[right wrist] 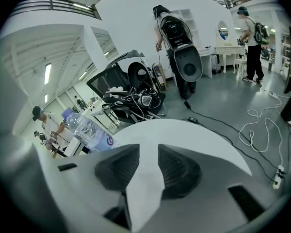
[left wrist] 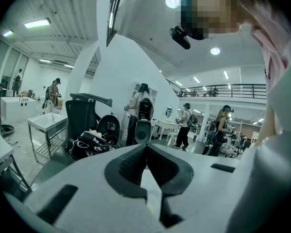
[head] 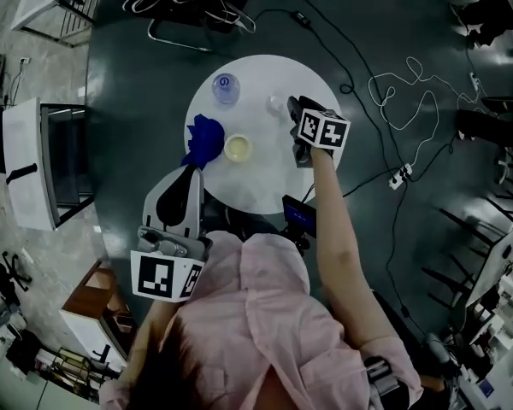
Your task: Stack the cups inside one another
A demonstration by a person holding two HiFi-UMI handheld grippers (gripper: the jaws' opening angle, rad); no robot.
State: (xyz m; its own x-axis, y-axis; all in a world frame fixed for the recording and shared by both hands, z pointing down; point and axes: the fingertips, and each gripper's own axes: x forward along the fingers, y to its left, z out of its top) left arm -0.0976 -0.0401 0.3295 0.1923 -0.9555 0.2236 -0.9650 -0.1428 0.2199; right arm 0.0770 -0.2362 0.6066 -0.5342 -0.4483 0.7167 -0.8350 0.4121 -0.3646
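- On round white table (head: 256,186): cream cup (head: 238,148) just beside blue cup (head: 205,137), bottle (head: 226,88) behind.
- Right gripper (head: 296,111): hovers over table's right part, jaws slightly apart, nothing between; perhaps a clear cup (head: 278,103) at its tips.
- Left gripper (left wrist: 146,148): hangs at table's near edge, jaws together, empty.

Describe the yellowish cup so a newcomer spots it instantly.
Find the round white table on the dark floor. Near its centre, just right of the blue object, sits the cup: the only cream, open-topped thing; the bottle beyond is clear, blue-capped.
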